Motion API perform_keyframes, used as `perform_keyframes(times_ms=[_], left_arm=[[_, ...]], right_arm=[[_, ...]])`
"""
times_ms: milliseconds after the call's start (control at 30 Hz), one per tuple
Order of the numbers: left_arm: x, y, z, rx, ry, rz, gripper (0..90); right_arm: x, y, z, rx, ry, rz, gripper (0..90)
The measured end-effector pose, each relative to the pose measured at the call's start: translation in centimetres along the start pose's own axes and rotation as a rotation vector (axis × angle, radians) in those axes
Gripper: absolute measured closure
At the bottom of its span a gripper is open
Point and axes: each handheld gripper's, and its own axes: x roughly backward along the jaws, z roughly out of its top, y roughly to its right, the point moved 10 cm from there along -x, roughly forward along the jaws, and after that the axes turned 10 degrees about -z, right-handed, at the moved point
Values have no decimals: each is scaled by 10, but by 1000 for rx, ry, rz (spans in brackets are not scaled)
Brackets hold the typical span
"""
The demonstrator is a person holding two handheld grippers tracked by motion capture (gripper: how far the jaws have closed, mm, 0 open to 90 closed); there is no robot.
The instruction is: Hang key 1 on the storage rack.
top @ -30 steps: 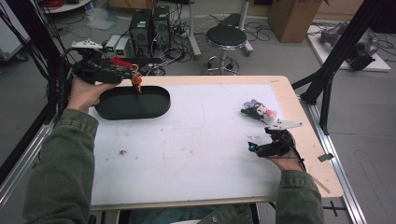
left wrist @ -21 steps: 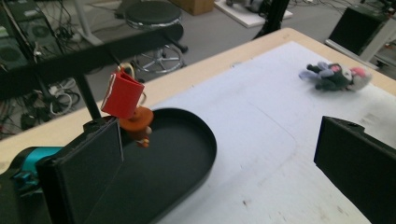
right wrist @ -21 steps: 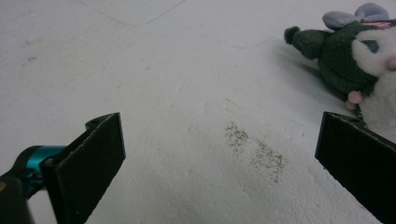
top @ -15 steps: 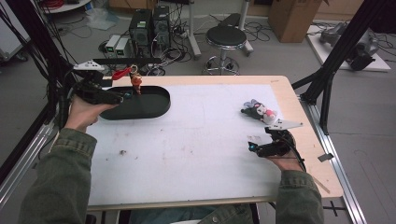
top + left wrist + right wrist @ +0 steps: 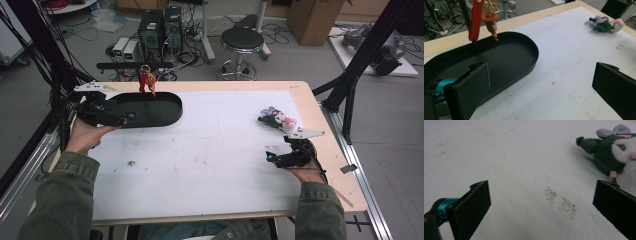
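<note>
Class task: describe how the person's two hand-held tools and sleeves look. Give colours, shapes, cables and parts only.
Both sleeves are olive green with buttoned cuffs. The left tool and the right tool are black, each topped by a pale grey three-cornered plate. Each has two flat, square-ended black jaws and a teal part at the base. A black cable trails from the right tool.

A wooden tabletop [image 5: 320, 107] with a white sheet [image 5: 215, 150] over it is standing on a grey floor [image 5: 300, 60]. Behind it a black round stool [image 5: 242, 40] is standing, and beside that two computer towers [image 5: 161, 27] are sitting among many cables [image 5: 192, 47]. A cardboard box [image 5: 310, 17] is resting at the far right. Black frame bars [image 5: 355, 75] are rising on both sides.
</note>
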Motion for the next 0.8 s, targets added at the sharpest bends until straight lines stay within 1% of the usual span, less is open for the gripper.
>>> perform_keyframes(times_ms=[233, 433, 500, 600, 667, 800], left_arm=[[5, 5, -12, -10, 22, -1, 17], [7, 8, -28, -18, 23, -2, 17], [7, 9, -34, -21, 15, 4, 17], [6, 10, -42, -17, 12, -7, 17], [4, 10, -49, -15, 0, -16, 17], [2, 11, -61, -30, -24, -11, 17]], right_arm=[[0, -1, 0, 0, -1, 1, 5], [0, -1, 0, 1, -1, 1, 5], [0, -1, 0, 1, -4, 3, 5], [0, -2, -1, 1, -9, 6, 5], [0, -2, -1, 3, -9, 8, 5], [0, -3, -1, 2, -12, 11, 5]])
